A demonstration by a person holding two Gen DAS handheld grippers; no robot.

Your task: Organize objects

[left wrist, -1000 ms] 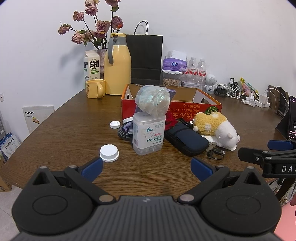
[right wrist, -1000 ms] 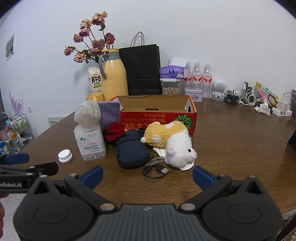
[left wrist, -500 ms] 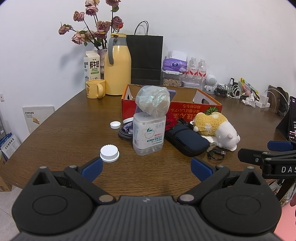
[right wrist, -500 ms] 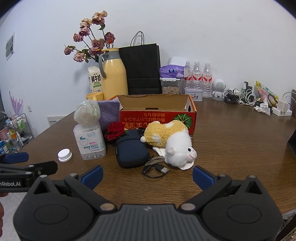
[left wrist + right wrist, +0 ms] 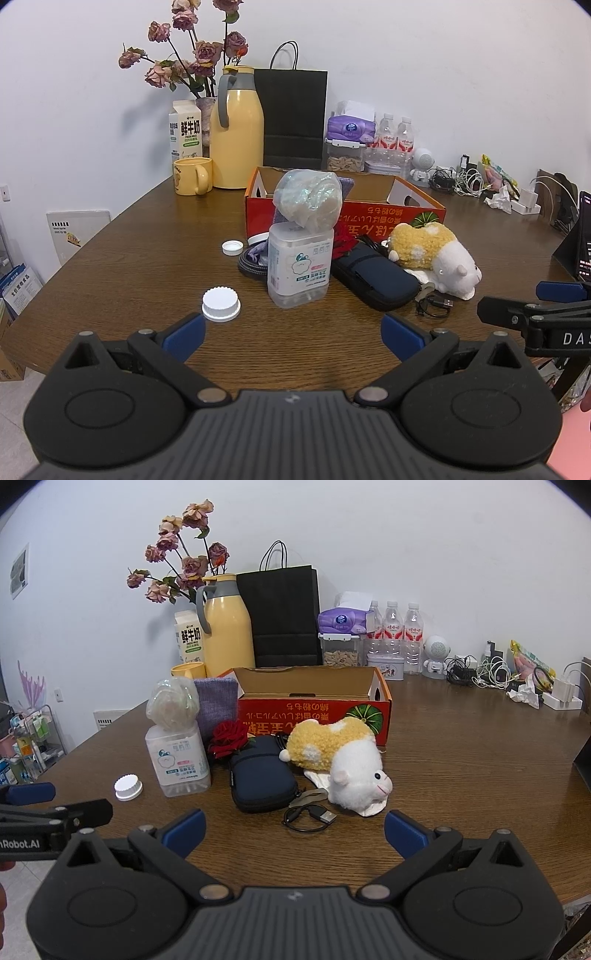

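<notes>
**Both grippers empty at near edge; clutter lies straight ahead, box behind it**

Left gripper (image 5: 291, 334) and right gripper (image 5: 294, 829) hang over the near edge of the surface (image 5: 480, 746), fingers spread wide, nothing between them. Neither touches anything.

Key relation: the loose things sit in a band ahead of both grippers, between the near edge and the open red box (image 5: 314, 705), which stands further toward the far edge, opening up, long side across the view. So each item goes away from the fingers, up and over the box's front wall.

Who's nearer what (judgement):
- Left: white ribbed cap (image 5: 221, 303), just ahead of its left finger; clear plastic bottle (image 5: 300, 267) upright dead ahead w/ an iridescent wad (image 5: 308, 201) on top.
- Right: USB cable (image 5: 308, 816) coiled just ahead; navy pouch (image 5: 264, 779), long axis running away from the fingers toward the box; plush toy (image 5: 341, 762) lying on its side, long axis roughly across, head toward near-right.

Count: caps 2 (ribbed one plus a smaller cap (image 5: 232, 246) further back-left), bottle 1, wad 1, pouch 1, plush 1, cable 1, red rose (image 5: 229, 738) 1, purple cloth (image 5: 216, 705) 1 leaning by the box's left end, box 1. A dark ring-ish item behind the bottle: can't tell what.
</notes>
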